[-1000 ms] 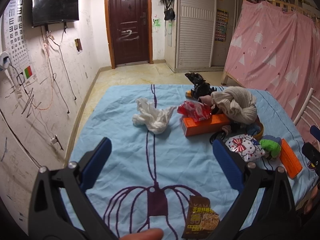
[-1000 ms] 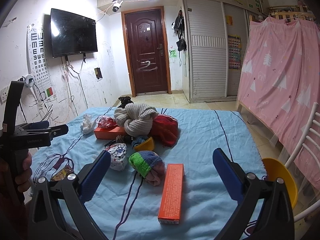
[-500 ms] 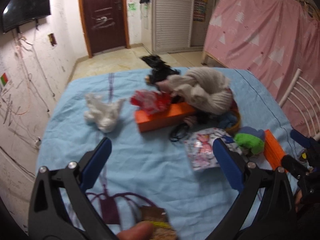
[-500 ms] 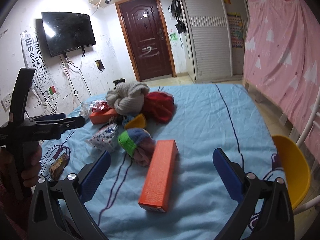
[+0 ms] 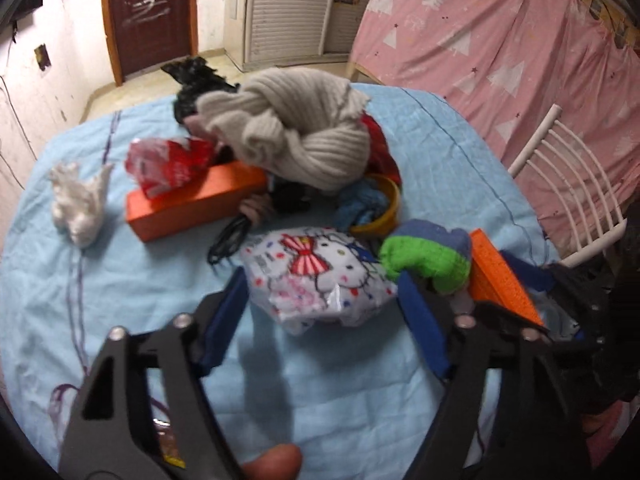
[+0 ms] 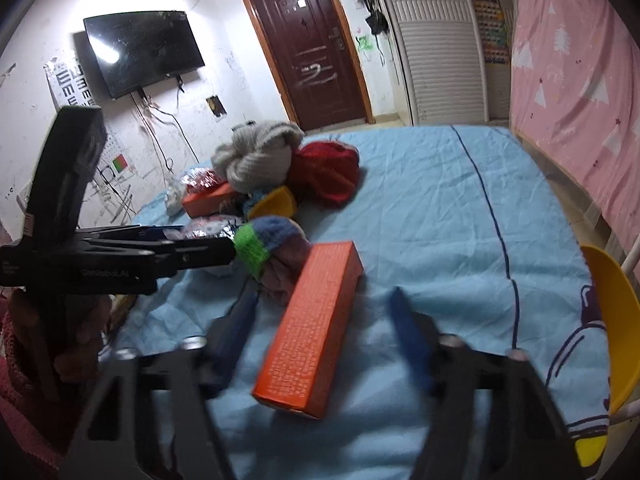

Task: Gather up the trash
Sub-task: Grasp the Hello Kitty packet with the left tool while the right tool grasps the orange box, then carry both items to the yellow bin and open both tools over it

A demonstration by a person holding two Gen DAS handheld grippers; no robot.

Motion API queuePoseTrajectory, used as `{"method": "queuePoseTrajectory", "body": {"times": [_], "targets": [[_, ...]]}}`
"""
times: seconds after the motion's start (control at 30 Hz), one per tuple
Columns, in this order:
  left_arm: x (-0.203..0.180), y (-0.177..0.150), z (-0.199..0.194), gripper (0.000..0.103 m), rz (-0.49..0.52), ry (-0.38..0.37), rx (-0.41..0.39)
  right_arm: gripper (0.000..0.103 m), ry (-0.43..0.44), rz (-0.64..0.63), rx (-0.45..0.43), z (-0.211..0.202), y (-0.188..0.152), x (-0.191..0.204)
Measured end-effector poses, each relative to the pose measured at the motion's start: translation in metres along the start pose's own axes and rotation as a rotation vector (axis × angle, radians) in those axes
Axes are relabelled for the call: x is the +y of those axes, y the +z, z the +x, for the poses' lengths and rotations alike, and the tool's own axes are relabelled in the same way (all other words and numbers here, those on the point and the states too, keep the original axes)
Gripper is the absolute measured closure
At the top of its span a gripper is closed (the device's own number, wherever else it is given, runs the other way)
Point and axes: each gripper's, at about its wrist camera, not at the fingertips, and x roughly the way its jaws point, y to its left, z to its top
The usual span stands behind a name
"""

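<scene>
Between the closing left gripper (image 5: pixel 320 292) pads, cartoon-print wrapper (image 5: pixel 316 280) sitting ungripped; right gripper (image 6: pixel 320 316) narrowing astride orange box (image 6: pixel 312 328), neither pinching yet.

Home bedroom: bed sheet (image 6: pixel 440 184), wardrobe (image 6: pixel 440 40), wall TV (image 6: pixel 144 48).
</scene>
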Motion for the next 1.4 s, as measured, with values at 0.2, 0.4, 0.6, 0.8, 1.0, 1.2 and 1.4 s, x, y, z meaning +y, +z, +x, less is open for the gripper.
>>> {"method": "queuePoseTrajectory", "body": {"times": [0.2,0.4,0.6,0.8,1.0,1.2,1.4], "targets": [[-0.006,0.001,0.006,0.065,-0.012,-0.013,-0.017,0.084,-0.012,0.002,-0.001,-0.002,-0.002,-0.005],[-0.006,0.002,-0.008,0.067,-0.019,0.017,-0.051,0.085,0.009,0.030,-0.021,-0.007,0.000,-0.010],[-0.011,0.007,-0.030,0.067,-0.009,0.066,-0.112,0.085,0.016,0.071,-0.067,-0.024,0.007,-0.021],[-0.032,0.023,-0.050,0.067,0.036,0.055,-0.161,0.085,-0.045,0.099,-0.159,-0.059,0.022,-0.047],[-0.088,0.055,-0.053,0.067,0.130,0.036,-0.203,0.085,-0.158,0.164,-0.250,-0.098,0.031,-0.097],[-0.162,0.074,-0.029,0.067,0.235,-0.006,-0.193,0.085,-0.261,0.236,-0.289,-0.114,0.024,-0.148],[-0.234,0.091,0.012,0.067,0.299,-0.094,-0.121,0.085,-0.314,0.359,-0.250,-0.097,0.007,-0.209]]}}
